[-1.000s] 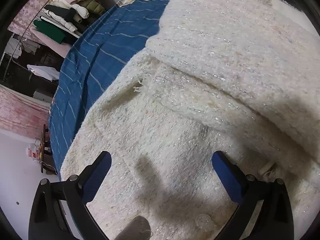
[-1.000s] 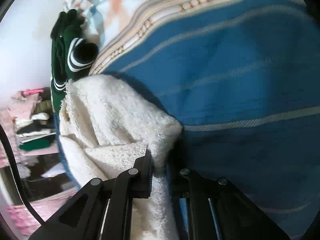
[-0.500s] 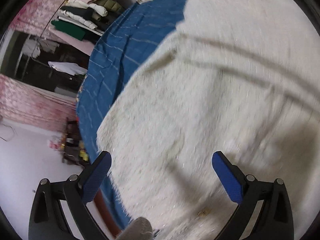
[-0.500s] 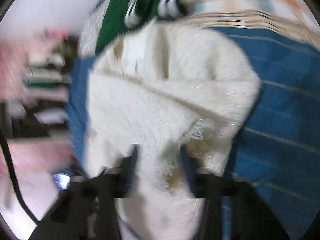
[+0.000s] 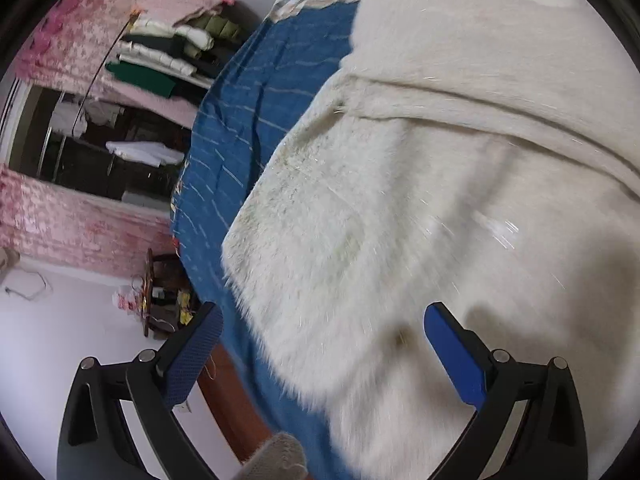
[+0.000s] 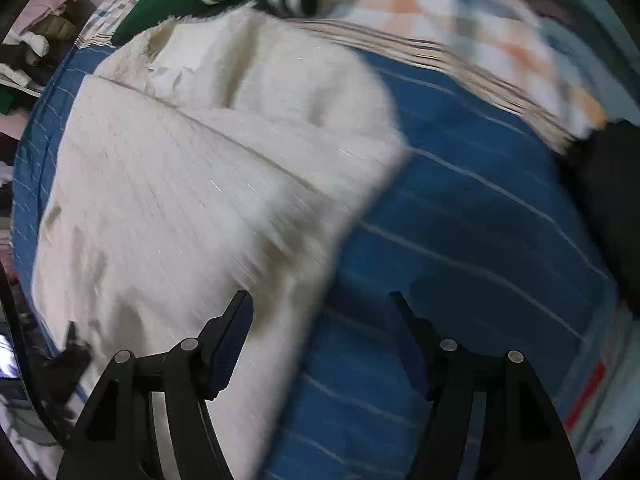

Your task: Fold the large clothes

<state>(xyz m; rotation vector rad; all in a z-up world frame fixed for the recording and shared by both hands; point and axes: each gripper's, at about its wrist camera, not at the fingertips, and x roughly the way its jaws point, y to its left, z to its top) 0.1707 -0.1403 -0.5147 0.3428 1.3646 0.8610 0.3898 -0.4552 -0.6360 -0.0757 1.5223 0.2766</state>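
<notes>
Both grippers, left (image 5: 320,344) and right (image 6: 320,320), gape empty above the cream coat (image 5: 420,200) ahead on the blue sheet (image 6: 460,240)

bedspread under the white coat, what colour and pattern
The bedspread is blue with thin pale stripes, clearest in the right wrist view.

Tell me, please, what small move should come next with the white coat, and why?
Probably lower the left gripper onto the hem of the white coat and close. Both grippers are open, the right gripper holds nothing, and the coat lies only partly folded on the blue bedspread.
</notes>
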